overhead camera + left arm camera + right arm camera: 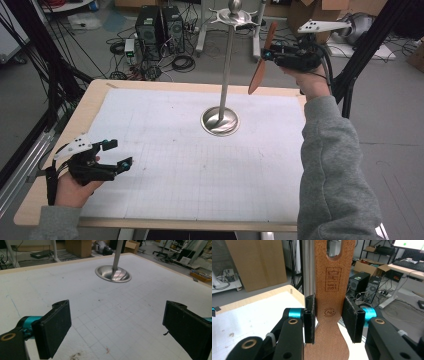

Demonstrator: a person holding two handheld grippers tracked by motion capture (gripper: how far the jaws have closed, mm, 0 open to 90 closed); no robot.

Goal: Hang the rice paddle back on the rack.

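The left gripper (113, 154) rests low on the table (60, 150), fingers wide apart and holding nothing, well left of the metal stand (227, 65). The right gripper (266, 54) clamps a wooden spatula (261, 62) just right of the stand's top. Next, I'd guess, the spatula's handle slot must meet a hook.

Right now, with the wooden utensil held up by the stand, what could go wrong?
1. The right gripper holds the wooden spatula by its narrow neck; a nudge could tilt or slip it.
2. It hangs close to the metal stand, whose pole looks tall and thin over a small base; a bump might rock it.
3. The slot must meet a hook at the top; a miss could drop it.
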